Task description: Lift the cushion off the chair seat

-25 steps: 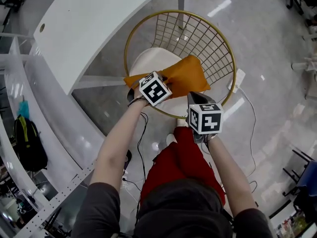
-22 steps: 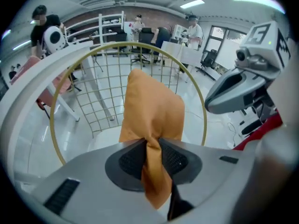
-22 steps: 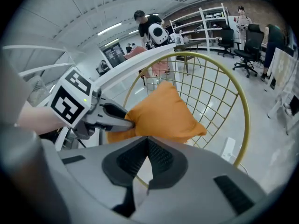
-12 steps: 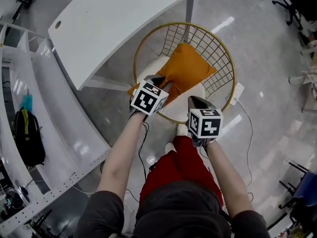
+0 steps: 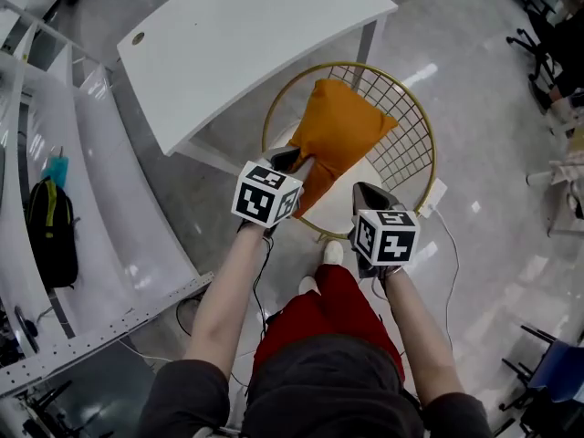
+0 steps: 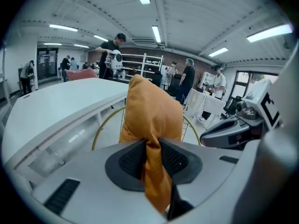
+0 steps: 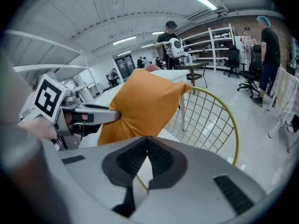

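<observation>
- The white table [image 5: 246, 35] stands just beyond the chair, with its edge close to the chair's gold wire back [image 5: 415, 126].
- A black backpack [image 5: 50, 240] hangs in the white racking on my left, well apart from the chair.
- Several people [image 6: 111, 50] stand by shelves far across the room.
- Nothing lies between my grippers and the chair. My own red trousers [image 5: 333, 308] are just short of its front rim.
- The cushion [image 5: 333, 135] is plain orange fabric, plump in the middle and pinched into a crumpled tail at one corner.
- It is over the white chair seat [image 5: 370, 179], raised by that near corner. I cannot tell whether its far end touches the wire back.
- My left gripper [image 5: 286, 160] has its fingers clamped on the pinched corner. The fabric runs between both pads and out behind them.
- My right gripper [image 5: 365, 192] is just beside the cushion's near edge, over the seat's front. Its fingers are pressed together with nothing in them.
- Both forearms reach forward side by side and both grippers tilt downward.
</observation>
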`<control>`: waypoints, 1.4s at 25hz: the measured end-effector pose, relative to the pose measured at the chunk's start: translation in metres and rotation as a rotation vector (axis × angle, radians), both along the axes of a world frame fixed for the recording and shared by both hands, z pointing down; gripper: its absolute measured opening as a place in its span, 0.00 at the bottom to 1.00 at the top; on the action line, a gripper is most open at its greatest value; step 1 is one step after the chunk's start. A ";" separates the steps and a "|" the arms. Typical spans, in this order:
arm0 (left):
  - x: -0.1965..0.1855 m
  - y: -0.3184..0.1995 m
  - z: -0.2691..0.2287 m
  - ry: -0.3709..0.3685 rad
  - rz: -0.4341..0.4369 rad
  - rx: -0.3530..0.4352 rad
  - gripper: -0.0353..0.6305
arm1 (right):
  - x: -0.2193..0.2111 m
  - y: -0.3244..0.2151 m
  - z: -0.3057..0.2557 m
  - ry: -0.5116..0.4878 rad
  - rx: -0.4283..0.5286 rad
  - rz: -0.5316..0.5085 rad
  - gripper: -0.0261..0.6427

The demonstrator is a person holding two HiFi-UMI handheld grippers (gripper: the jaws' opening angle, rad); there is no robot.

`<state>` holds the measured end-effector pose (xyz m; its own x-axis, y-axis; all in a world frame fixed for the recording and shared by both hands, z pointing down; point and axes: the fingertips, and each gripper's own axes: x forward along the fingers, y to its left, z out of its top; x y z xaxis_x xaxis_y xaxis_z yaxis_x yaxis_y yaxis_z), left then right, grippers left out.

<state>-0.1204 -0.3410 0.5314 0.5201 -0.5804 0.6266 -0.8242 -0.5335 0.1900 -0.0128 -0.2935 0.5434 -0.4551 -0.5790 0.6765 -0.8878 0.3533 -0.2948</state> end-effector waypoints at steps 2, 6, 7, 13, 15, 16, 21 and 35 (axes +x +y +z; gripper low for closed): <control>-0.011 0.006 -0.012 0.008 -0.029 0.024 0.19 | -0.006 0.003 -0.007 -0.002 0.016 -0.011 0.06; -0.033 0.025 -0.029 0.020 -0.085 0.050 0.19 | -0.020 0.016 -0.017 -0.001 0.035 -0.037 0.07; -0.038 0.031 -0.033 0.023 -0.099 0.055 0.19 | -0.023 0.020 -0.019 -0.001 0.039 -0.043 0.07; -0.071 0.064 -0.053 0.050 -0.182 0.077 0.19 | -0.043 0.036 -0.035 0.000 0.070 -0.085 0.06; -0.081 0.074 -0.059 0.073 -0.211 0.076 0.19 | -0.048 0.041 -0.040 0.000 0.080 -0.096 0.07; -0.086 0.080 -0.061 0.084 -0.225 0.076 0.19 | -0.051 0.044 -0.042 0.000 0.084 -0.101 0.06; -0.114 0.107 -0.069 0.095 -0.298 0.085 0.18 | -0.071 0.059 -0.051 -0.005 0.101 -0.134 0.06; -0.188 0.195 -0.082 0.102 -0.501 0.115 0.18 | -0.138 0.105 -0.070 -0.054 0.141 -0.270 0.06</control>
<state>-0.3079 -0.1458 0.4494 0.2159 -0.8359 0.5047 -0.9641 -0.1008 0.2455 -0.1510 -0.1882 0.4733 -0.6383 -0.5182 0.5692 -0.7405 0.6154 -0.2701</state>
